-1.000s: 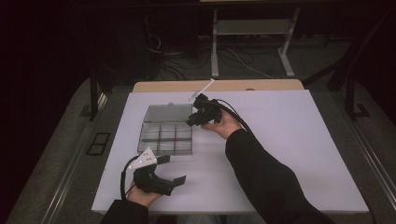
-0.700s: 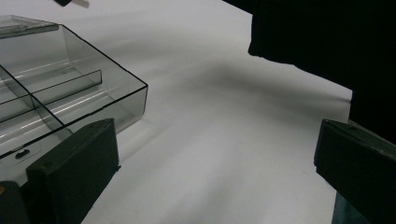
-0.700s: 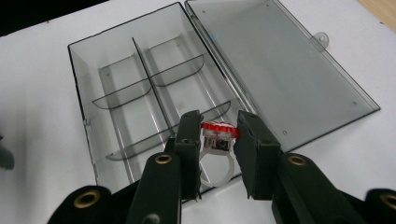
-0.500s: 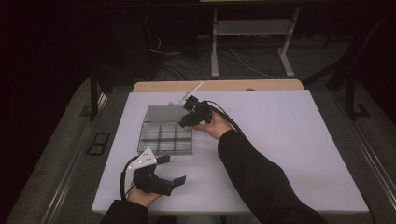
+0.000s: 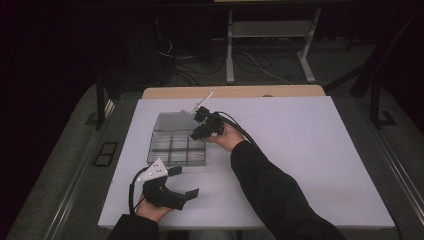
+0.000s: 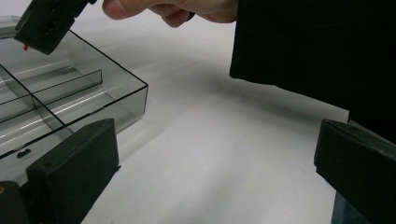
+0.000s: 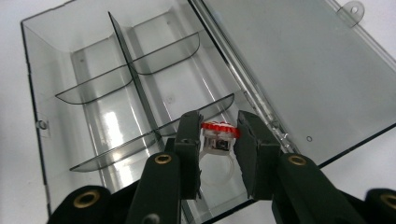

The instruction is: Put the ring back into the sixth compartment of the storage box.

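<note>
Right now the right gripper has its jaws clamped on a small clear plastic ring with a red top, pads pressing the ring's head from both sides, the band hanging free below. It hangs over the open clear compartment box, above the cells next to the hinge; the flat lid lies open beyond. In the high view the box sits left of centre on the white table, with the right gripper at its right edge. The left gripper rests near-left on the table, jaws spread wide and holding nothing. Risks, as I judge them: the grip is only on the head, so the ring may twist or pop out; released too high, it could bounce off a divider into the wrong cell or onto the lid.
</note>
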Motion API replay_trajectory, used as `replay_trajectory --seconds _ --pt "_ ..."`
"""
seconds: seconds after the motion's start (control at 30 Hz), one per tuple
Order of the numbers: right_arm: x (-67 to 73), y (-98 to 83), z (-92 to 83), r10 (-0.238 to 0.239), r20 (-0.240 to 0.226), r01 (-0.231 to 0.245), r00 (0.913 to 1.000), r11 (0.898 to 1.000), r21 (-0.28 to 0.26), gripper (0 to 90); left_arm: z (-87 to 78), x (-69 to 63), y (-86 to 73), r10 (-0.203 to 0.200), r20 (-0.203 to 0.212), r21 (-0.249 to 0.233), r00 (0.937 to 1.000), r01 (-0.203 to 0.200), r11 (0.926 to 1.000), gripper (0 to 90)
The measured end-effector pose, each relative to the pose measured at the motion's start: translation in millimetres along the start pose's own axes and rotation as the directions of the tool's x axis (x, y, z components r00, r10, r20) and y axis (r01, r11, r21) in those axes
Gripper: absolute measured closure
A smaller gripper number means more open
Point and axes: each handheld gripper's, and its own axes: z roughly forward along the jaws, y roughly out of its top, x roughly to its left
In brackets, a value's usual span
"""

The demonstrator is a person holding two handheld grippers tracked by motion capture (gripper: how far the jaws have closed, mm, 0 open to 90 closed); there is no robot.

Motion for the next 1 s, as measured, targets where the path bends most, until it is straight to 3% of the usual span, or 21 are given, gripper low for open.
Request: replay_trajectory --seconds 0.57,0.73,1.0 --pt "2.0 -3.9 19.2 0.002 0.009 -0.002 1.0 0.999 0.054 66.3 0.5 -0.4 -0.3 -0.003 0.001 0.002 1.0 0.003 1.0 0.0" --pt "5.1 -2.2 13.2 -0.005 0.012 0.004 0.9999 0.999 0.046 61.6 0.7 -0.2 -0.6 -0.002 0.001 0.004 1.0 0.002 1.0 0.0" --pt "5.0 -2.2 -2.0 0.026 0.01 -0.026 0.9996 0.999 0.029 52.3 1.6 -1.0 -0.6 -0.001 0.003 0.007 1.0 0.001 1.0 0.0"
